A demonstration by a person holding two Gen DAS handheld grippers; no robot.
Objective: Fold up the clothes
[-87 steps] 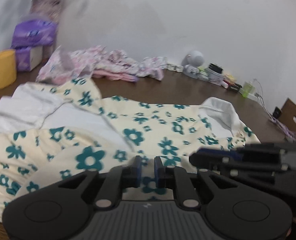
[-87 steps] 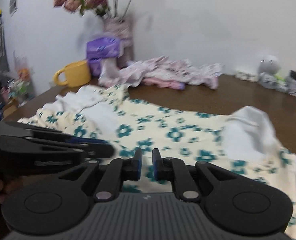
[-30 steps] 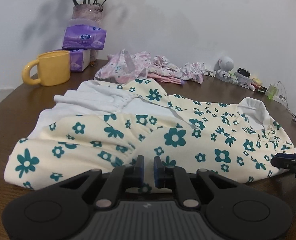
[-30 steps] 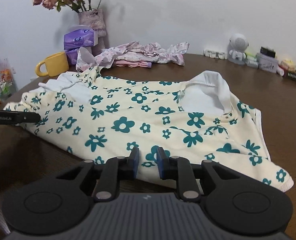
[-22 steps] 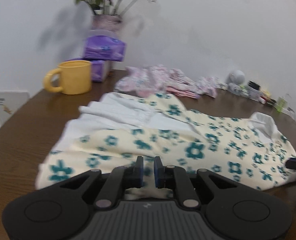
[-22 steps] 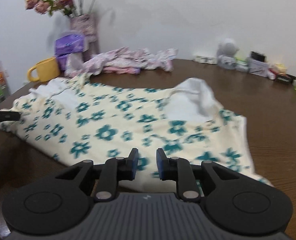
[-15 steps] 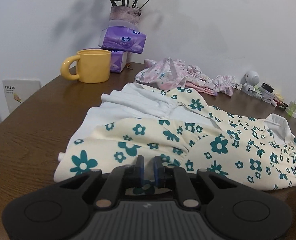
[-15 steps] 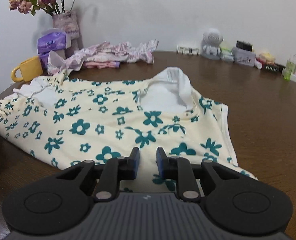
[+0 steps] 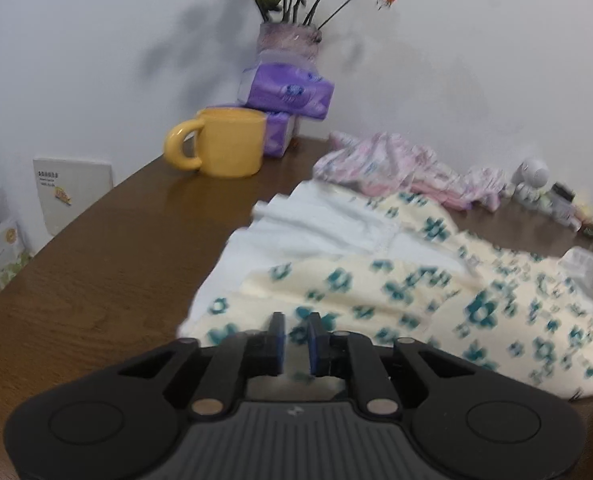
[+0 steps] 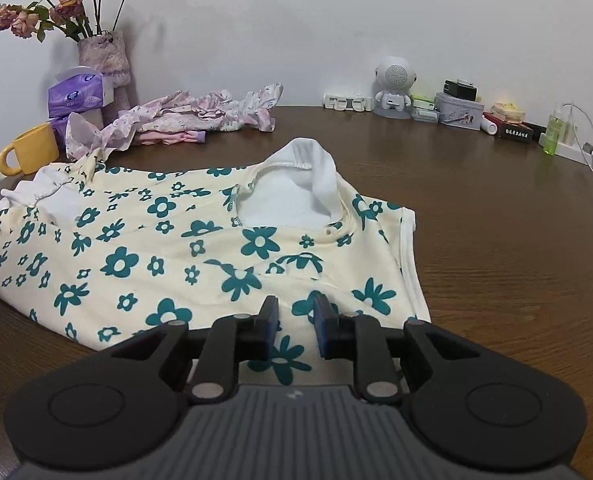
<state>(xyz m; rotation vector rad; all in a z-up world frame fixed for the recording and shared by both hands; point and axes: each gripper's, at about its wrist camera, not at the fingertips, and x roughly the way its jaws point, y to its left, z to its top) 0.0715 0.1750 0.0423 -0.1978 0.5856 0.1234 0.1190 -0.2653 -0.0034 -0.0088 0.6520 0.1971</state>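
A cream dress with teal flowers lies spread on the brown table, its white collar toward the back. My right gripper hovers over the near hem, its jaws slightly apart and holding nothing. In the left wrist view the same dress is blurred, and its white inner layer shows at the far left end. My left gripper sits over the dress's near left corner with its jaws close together. No cloth is visibly pinched there.
A yellow mug, purple tissue packs and a vase of flowers stand at the back left. A pink crumpled garment lies behind the dress. A small white robot figure, boxes and cables line the back right.
The left gripper has swung left along the dress's near edge, and its view is now blurred. The right gripper has shifted right and its jaws have parted a little.
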